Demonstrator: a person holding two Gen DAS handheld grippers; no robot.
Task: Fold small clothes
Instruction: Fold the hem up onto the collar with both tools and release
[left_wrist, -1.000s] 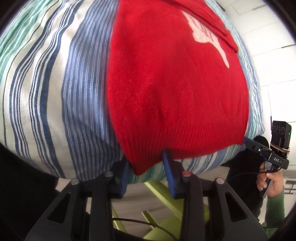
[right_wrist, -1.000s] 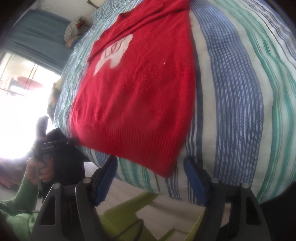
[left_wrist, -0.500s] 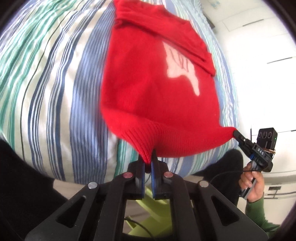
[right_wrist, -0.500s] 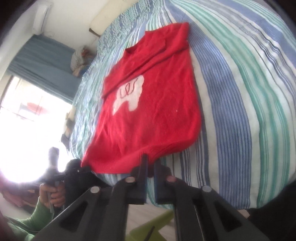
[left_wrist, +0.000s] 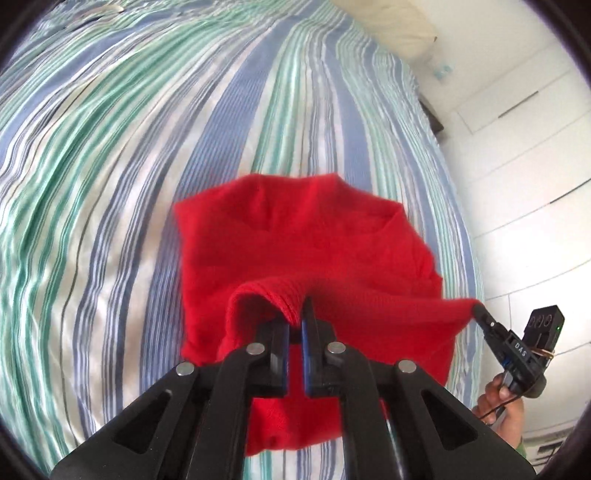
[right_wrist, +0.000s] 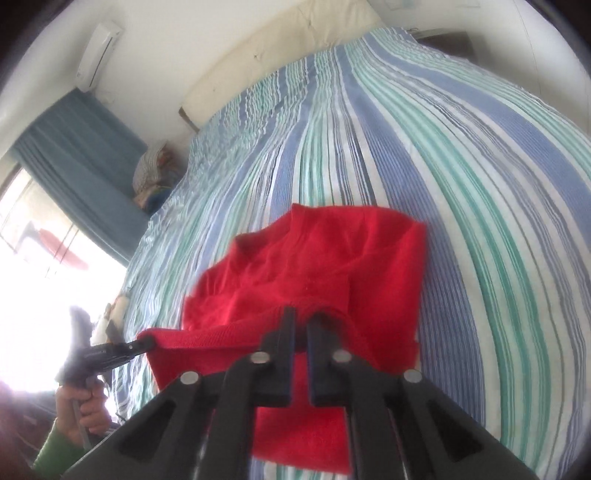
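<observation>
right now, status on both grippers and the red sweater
Left gripper shut on hem of red sweater. Right gripper shut on hem too. Hem lifted, stretched between them over striped bedspread. Nothing in the way.

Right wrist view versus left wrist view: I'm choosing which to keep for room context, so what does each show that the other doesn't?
Only the right wrist view shows the blue curtain, bright window and air conditioner. Only the left wrist view shows white cabinet panels. Both show the red sweater on the striped bed, its hem pinched by the left hand-held gripper and right hand-held gripper, and the headboard.
</observation>
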